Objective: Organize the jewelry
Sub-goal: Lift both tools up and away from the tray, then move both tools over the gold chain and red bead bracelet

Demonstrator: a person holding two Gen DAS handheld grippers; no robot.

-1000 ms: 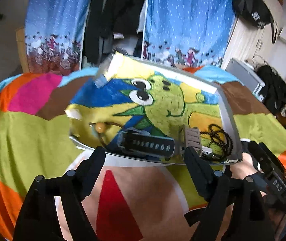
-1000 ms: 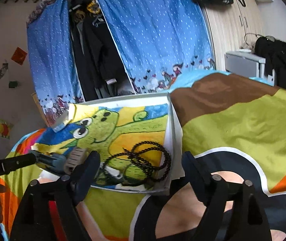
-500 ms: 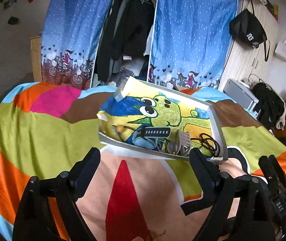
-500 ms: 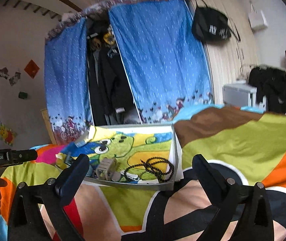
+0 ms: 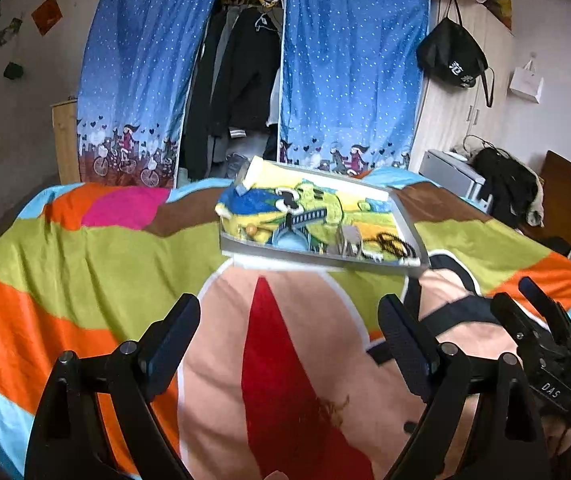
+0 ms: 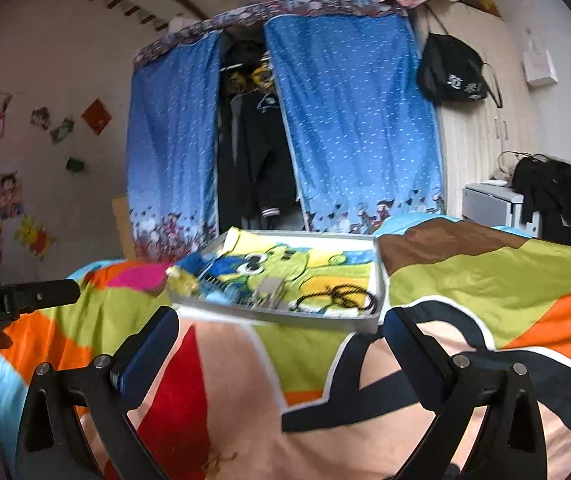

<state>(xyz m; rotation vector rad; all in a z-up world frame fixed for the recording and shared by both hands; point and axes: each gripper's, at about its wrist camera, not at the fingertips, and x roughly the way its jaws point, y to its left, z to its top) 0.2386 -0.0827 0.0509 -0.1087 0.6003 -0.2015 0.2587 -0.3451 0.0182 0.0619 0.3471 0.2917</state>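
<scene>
Both my hand-held grippers (image 5: 289, 334) (image 6: 279, 338) wide, empty, now pulled well back from tray (image 5: 317, 254); beads (image 5: 391, 240) inside; sorting seems done.

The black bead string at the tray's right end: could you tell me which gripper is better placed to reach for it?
Probably the right gripper: the black bead string lies nearly straight ahead of its open fingers, while it sits off to the right of the left gripper.

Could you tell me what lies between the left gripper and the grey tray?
Only bare multicoloured bedspread separates the open left gripper from the grey tray, seen in the left wrist view.
</scene>
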